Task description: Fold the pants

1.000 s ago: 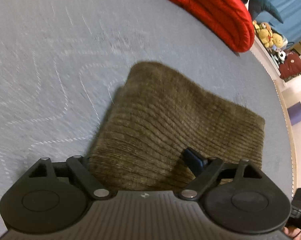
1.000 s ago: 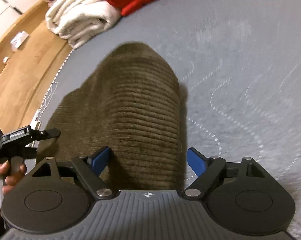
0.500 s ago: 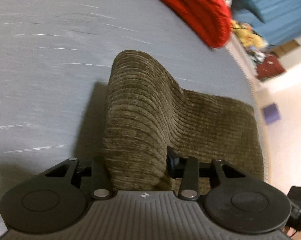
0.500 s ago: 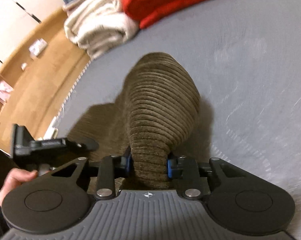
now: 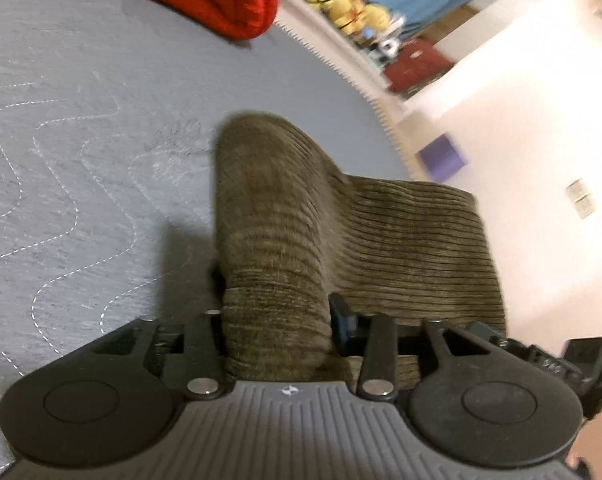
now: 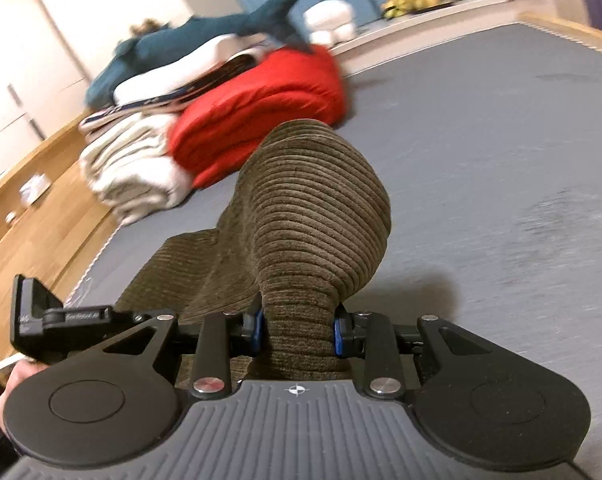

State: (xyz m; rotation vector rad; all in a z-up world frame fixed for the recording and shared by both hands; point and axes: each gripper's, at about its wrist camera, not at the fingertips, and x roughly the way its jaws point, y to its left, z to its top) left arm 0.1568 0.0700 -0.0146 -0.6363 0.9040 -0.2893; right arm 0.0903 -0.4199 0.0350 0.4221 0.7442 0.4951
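The brown corduroy pants [image 5: 413, 240], already folded into a compact bundle, are seen on a grey quilted mattress [image 5: 81, 128] near its edge. One end of the bundle is pinched between the pads of the left gripper [image 5: 277, 320] and raised into a hump. The neighbouring corner is clamped in the same way by the right gripper [image 6: 299, 330], its blue pads [image 6: 257, 328] pressed into the cloth [image 6: 313, 200]. A red folded blanket [image 6: 257, 116], cream towels [image 6: 129, 168] and a blue plush shark [image 6: 205, 36] are seen beyond.
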